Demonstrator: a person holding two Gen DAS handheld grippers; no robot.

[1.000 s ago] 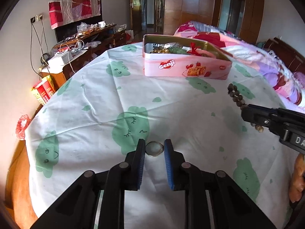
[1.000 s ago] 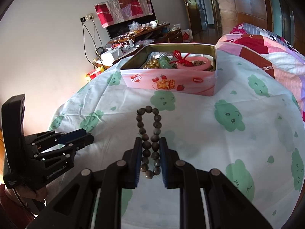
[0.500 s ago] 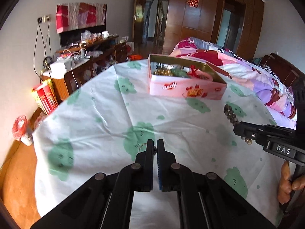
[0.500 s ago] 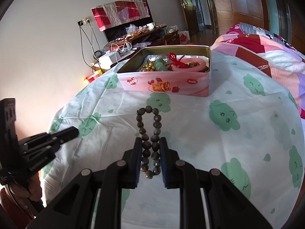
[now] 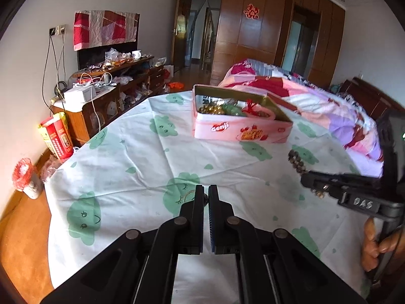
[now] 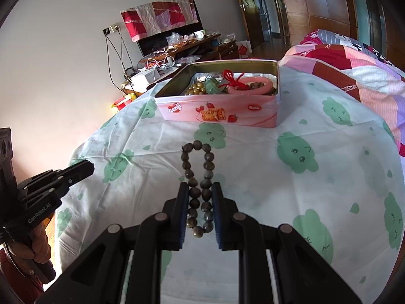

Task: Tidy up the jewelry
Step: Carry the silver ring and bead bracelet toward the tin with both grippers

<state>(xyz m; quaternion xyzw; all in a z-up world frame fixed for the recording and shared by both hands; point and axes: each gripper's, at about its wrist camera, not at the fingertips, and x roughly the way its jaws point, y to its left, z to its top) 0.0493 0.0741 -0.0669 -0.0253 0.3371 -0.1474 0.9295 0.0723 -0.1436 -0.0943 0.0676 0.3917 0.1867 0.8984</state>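
The left gripper (image 5: pixel 205 197) is closed, its jaws pinched together on a thin gold ring (image 5: pixel 189 195); only an arc of the ring shows at the left of the fingertips, over a green cloud printed on the tablecloth (image 5: pixel 141 167). Whether the ring is lifted clear of the cloth or just touching it cannot be told.

The right gripper (image 6: pixel 200 195) is clamped on a bracelet of dark brown beads (image 6: pixel 197 167). The two strands of the loop run side by side between the jaws, the far end of the loop sticks out ahead of the fingertips, and the near end hangs back between the fingers. In the left wrist view the same bracelet (image 5: pixel 296 161) juts from the tip of the right gripper (image 5: pixel 307 179) near the table's right edge, with the person's hand (image 5: pixel 377 245) wrapped round the handle.

A pink biscuit tin (image 6: pixel 222 112) stands open toward the far edge of the table (no lid on it), well beyond both grippers. Inside lie gold beads (image 6: pixel 196 90), a green piece (image 6: pixel 212 86), a pink bangle (image 6: pixel 255 88) and a red knotted cord (image 6: pixel 231 78). The left gripper (image 6: pixel 81 169) shows in the right wrist view near the table's left edge.
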